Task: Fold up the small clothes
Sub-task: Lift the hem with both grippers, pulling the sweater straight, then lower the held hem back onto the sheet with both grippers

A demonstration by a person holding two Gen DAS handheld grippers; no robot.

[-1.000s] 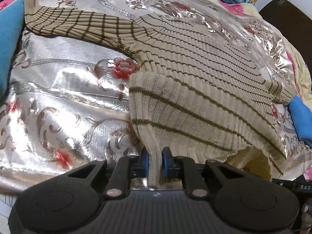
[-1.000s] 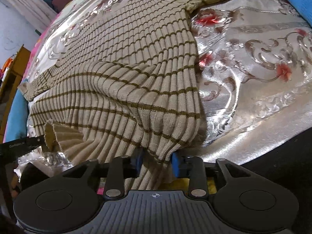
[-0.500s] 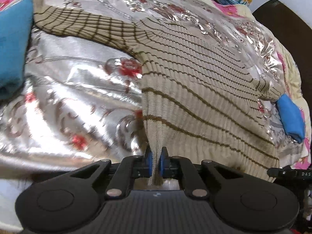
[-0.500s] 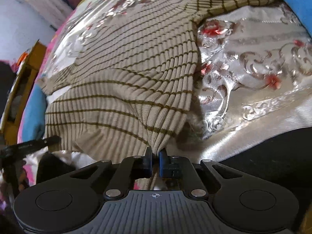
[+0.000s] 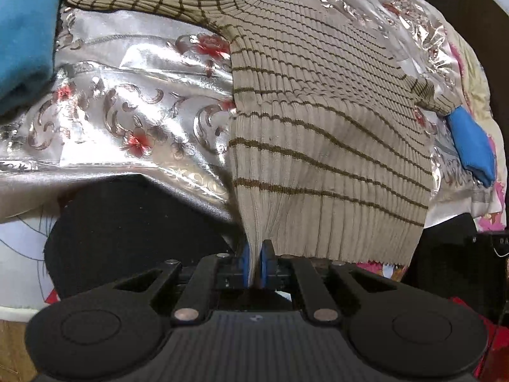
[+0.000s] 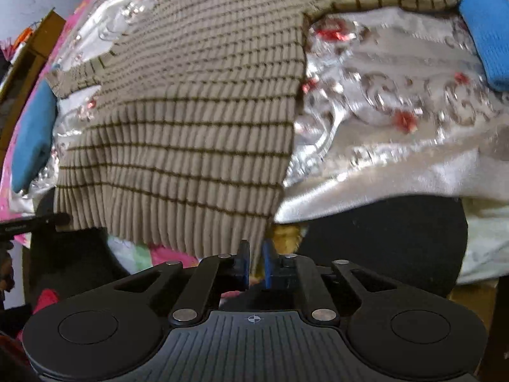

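Across the silvery floral bedspread [image 5: 133, 73] lies a beige ribbed sweater [image 5: 311, 102] with thin olive stripes, its body spread flat, sleeves thrown out to either side and the hem drawn off the near edge of the bed. The left gripper [image 5: 255, 262] is clamped on the hem's left corner, the knit bunched into a narrow pleat between its blue pads. The right gripper [image 6: 254, 262] has the hem's right corner [image 6: 259, 232] running down between its pads; the jaws look slightly apart there, though they seem to be pinching the cloth.

To my eye this is the smoothing step, the hem pulled taut toward the person before any fold is made. Next, I'd guess, both corners need lifting together and carrying toward the shoulders, kept level so the ribs don't skew.

The knit looks thick, soft and stretchy, likely to sag between the two grips. The bedspread is glossy and crinkled, probably slippery, so the sweater may slide. Folded blue cloths [image 6: 486, 38] sit at each sleeve end, touching the cuffs.
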